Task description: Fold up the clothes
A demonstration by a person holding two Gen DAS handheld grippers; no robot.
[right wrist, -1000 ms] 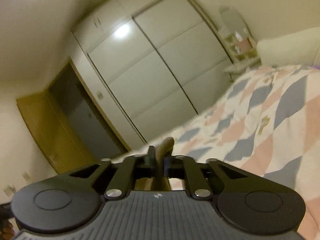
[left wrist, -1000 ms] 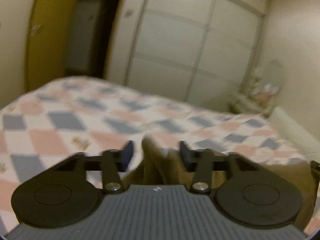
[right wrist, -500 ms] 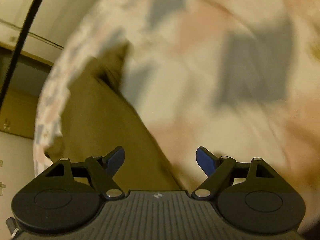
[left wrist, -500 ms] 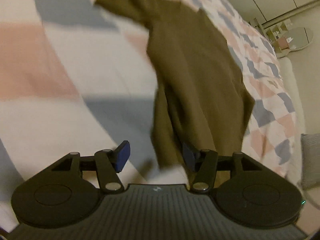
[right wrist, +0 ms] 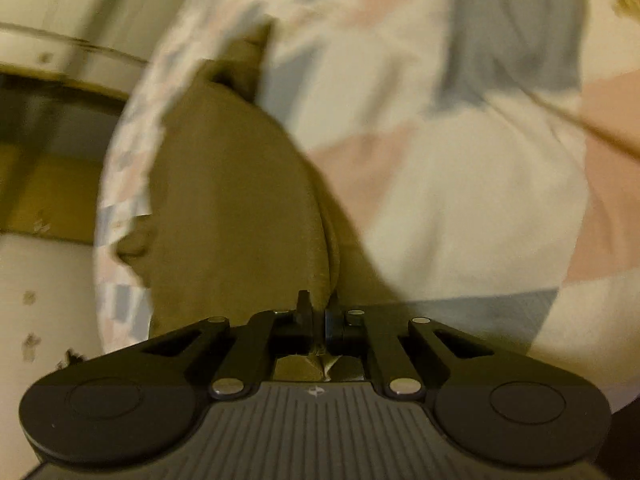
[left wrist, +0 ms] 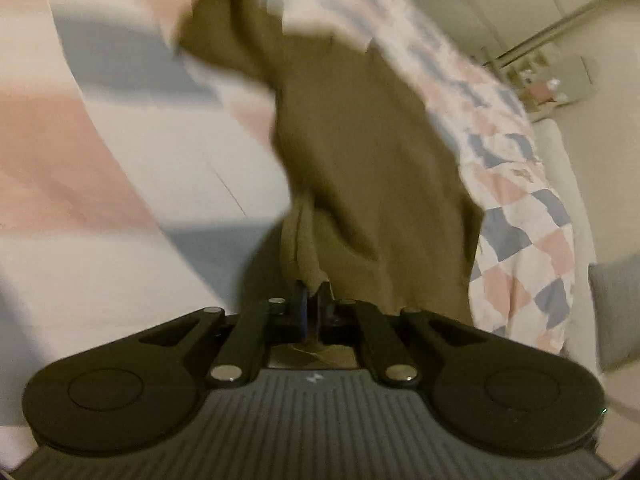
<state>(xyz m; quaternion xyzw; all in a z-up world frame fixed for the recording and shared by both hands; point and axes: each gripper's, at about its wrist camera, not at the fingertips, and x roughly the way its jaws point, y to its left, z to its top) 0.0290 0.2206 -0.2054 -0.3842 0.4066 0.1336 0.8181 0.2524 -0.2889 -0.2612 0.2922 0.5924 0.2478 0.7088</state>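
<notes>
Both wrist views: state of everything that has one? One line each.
left gripper: shut on the near edge of the garment, jaws just closed.
right gripper: shut on the garment's edge, jaws just closed.
brown garment: spread out on the bedspread, unfolded, both near corners pinched.
checked bedspread: lying under the garment.
</notes>
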